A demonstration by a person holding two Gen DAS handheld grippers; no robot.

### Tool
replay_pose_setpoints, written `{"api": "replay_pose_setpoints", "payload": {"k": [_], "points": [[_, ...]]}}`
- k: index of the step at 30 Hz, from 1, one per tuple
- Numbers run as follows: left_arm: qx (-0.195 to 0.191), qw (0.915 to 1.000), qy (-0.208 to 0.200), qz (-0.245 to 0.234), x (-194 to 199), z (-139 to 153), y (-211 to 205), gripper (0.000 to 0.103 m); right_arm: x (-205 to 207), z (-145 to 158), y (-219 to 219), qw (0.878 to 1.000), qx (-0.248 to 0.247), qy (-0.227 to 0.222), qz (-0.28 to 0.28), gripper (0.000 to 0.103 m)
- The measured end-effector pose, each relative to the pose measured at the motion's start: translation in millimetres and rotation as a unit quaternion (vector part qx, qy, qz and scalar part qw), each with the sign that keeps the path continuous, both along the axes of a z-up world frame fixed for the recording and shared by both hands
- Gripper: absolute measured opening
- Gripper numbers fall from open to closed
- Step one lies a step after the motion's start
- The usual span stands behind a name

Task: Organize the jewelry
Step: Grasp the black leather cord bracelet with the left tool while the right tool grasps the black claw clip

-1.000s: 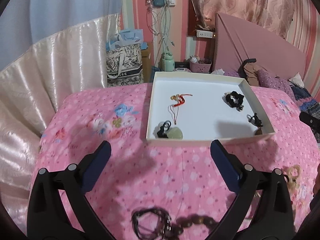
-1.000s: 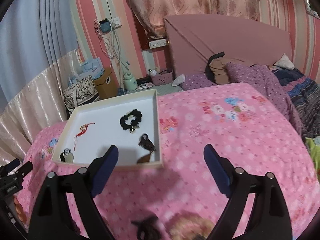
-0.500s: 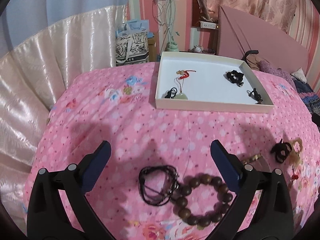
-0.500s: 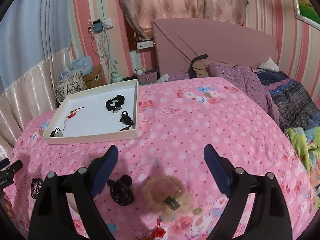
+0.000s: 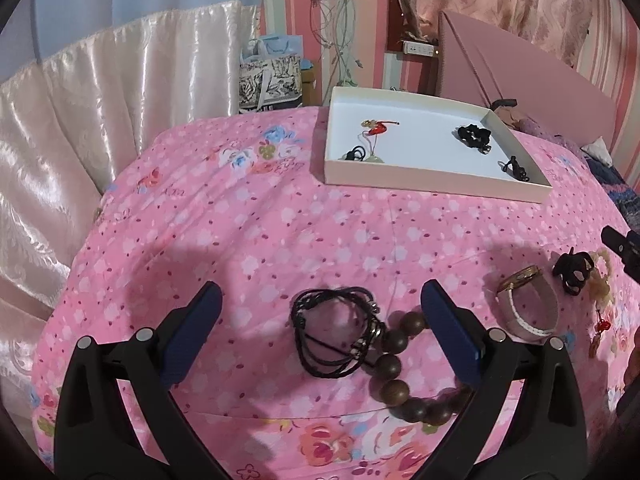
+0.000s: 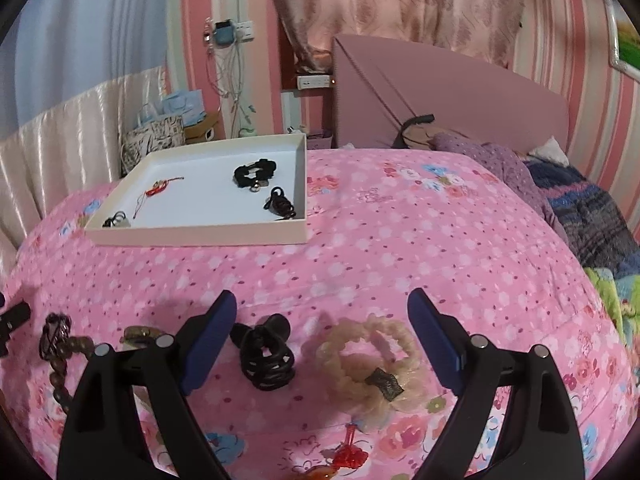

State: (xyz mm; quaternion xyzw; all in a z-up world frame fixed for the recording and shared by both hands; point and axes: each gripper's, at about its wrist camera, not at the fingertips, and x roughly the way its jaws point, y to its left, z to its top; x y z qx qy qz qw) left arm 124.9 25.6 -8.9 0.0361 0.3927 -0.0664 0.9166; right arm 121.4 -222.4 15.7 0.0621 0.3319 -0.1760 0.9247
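Both tools gape wide, holding nothing: left tool [image 5: 318, 320] straddles the black cord bracelet [image 5: 336, 332] on the bed, right tool [image 6: 322, 334] brackets the blond scrunchie [image 6: 370, 364], presumably lined up for transfer to the white tray [image 6: 200, 236]

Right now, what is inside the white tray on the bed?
The white tray holds a red-tasselled charm, a black scrunchie, a small black cord piece and a pale pendant, partly hidden behind the near wall.
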Motion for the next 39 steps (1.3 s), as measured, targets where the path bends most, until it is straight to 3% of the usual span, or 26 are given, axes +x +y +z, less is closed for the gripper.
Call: {"api": "replay_pose_setpoints", "payload": {"k": [5,9,19,24,29,35,39], "points": [[-0.01,0.9999,0.007,0.006,-0.2,-2.6,7.0,0.098,-1.1,-5.7,6.2,1.0,-0.008,0.008,0.005,0.087],[0.002,0.9999,-0.003,0.016,1.7,-4.2,11.3,0.098,0.5,-10.9,12.9,1.0,-0.016,0.019,0.012,0.087],[-0.013,0.9996,0.022,0.01,8.9,-13.4,14.3,0.096,-1.3,-13.9,29.5,0.999,-0.024,0.019,0.029,0.087],[-0.013,0.9992,0.036,0.006,13.9,-22.2,14.5,0.085,4.2,-24.7,32.7,0.998,-0.03,0.042,0.035,0.086],[-0.032,0.9966,0.075,0.01,21.7,-34.5,20.7,0.062,8.3,-31.6,34.7,0.997,-0.026,0.058,0.05,0.062],[-0.025,0.9951,0.095,0.01,24.6,-47.4,16.4,0.058,12.5,-41.5,38.8,0.995,-0.023,0.076,0.063,0.049],[-0.003,0.9951,0.099,0.004,25.7,-55.8,8.9,0.057,15.1,-46.1,39.1,0.994,-0.025,0.084,0.063,0.045]]}}
